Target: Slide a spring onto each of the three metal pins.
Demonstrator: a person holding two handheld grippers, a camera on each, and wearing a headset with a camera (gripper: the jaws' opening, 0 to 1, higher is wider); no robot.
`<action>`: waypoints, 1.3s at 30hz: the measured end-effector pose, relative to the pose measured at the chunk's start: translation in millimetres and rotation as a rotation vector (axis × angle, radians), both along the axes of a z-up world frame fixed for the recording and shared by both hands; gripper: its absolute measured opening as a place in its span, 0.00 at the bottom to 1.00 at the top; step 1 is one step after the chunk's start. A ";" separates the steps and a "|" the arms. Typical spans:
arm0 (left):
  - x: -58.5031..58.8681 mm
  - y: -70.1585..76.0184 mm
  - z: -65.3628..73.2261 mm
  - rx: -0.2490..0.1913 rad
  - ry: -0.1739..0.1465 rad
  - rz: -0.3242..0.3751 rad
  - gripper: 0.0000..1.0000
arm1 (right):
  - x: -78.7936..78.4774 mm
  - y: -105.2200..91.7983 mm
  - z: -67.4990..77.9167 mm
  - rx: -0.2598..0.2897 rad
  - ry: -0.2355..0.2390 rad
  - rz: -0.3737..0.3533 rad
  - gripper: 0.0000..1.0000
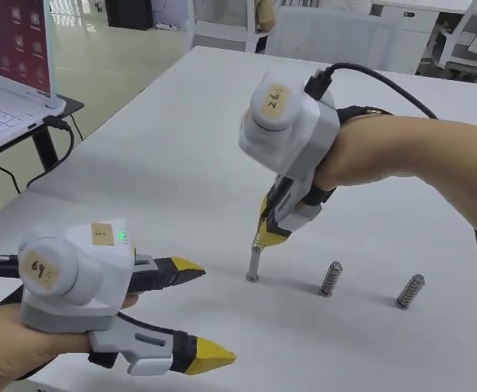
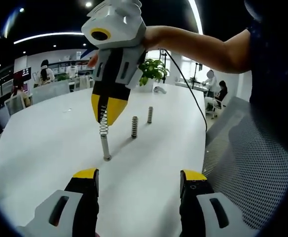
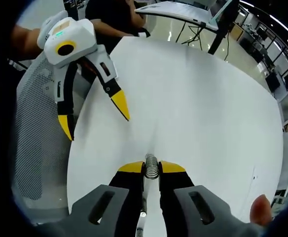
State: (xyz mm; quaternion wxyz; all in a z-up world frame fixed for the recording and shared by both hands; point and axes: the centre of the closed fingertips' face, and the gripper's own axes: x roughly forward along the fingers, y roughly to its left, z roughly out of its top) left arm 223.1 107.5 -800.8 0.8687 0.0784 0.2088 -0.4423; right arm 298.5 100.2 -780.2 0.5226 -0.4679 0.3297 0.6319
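Observation:
Three upright metal pins stand in a row on the white table (image 1: 181, 163). The two right pins carry springs (image 1: 331, 278) (image 1: 410, 291). The left pin (image 1: 254, 266) is bare at its lower part. My right gripper (image 1: 265, 235) is shut on a third spring (image 2: 103, 121), holding it upright directly over the top of that pin (image 2: 105, 148); the spring (image 3: 152, 167) sits pinched between the yellow tips. My left gripper (image 1: 202, 310) is open near the table's front left, with nothing between its jaws (image 2: 139, 180), and it points toward the pins.
An open laptop (image 1: 10, 65) sits on a stand at the far left beyond the table edge, with cables below. Chairs and desks stand behind the table. A mesh chair (image 2: 247, 153) is close on the right in the left gripper view.

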 end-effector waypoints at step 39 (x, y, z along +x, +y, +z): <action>0.7 8.2 1.2 0.005 0.009 -0.018 0.60 | 8.6 -0.5 -48.8 -0.125 0.038 0.005 0.09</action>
